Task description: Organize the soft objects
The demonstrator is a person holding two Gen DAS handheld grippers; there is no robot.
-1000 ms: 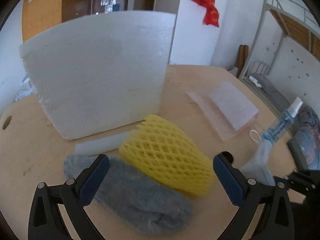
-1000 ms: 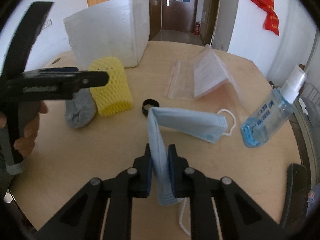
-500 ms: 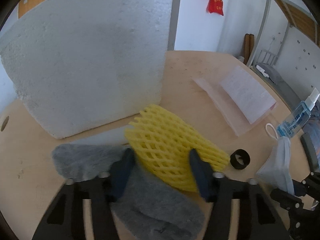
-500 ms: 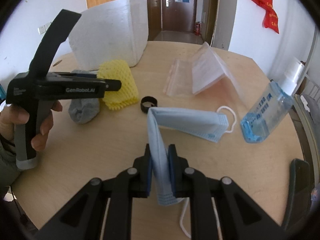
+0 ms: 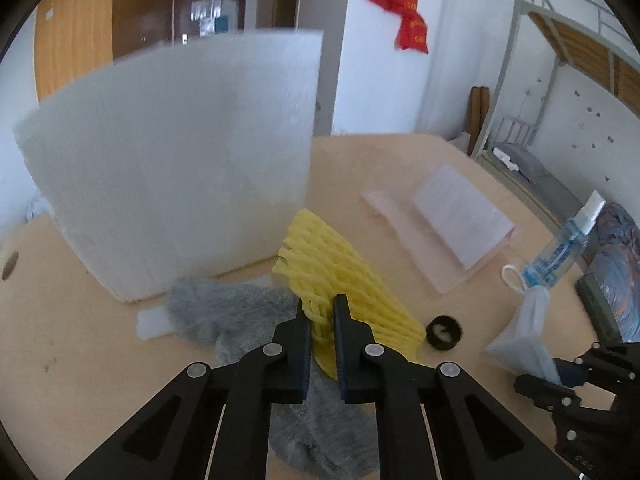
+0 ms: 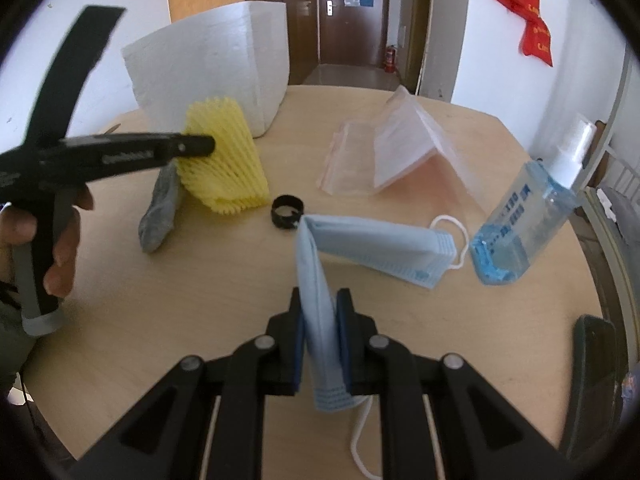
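My left gripper [image 5: 320, 312] is shut on the yellow foam net sleeve [image 5: 340, 280], squeezing it flat and holding it tilted up off the table; the sleeve also shows in the right wrist view [image 6: 224, 160]. A grey sock [image 5: 236, 316] lies under and beside it, seen too in the right wrist view [image 6: 160, 212]. My right gripper [image 6: 320, 304] is shut on a light blue face mask [image 6: 372, 248], which drapes forward onto the table. The left gripper [image 6: 200, 146] appears in the right wrist view at the sleeve.
A large white foam box [image 5: 172, 176] stands behind the sleeve. A clear zip bag with paper [image 6: 392, 148], a black bottle cap [image 6: 286, 210] and a leaning spray bottle [image 6: 528, 216] are on the round wooden table [image 6: 200, 300]. A dark phone [image 6: 592, 360] lies at the right edge.
My left gripper went from open around the yellow sleeve to shut on it, and lifted it so it stands tilted. The right gripper kept hold of the mask and barely moved.
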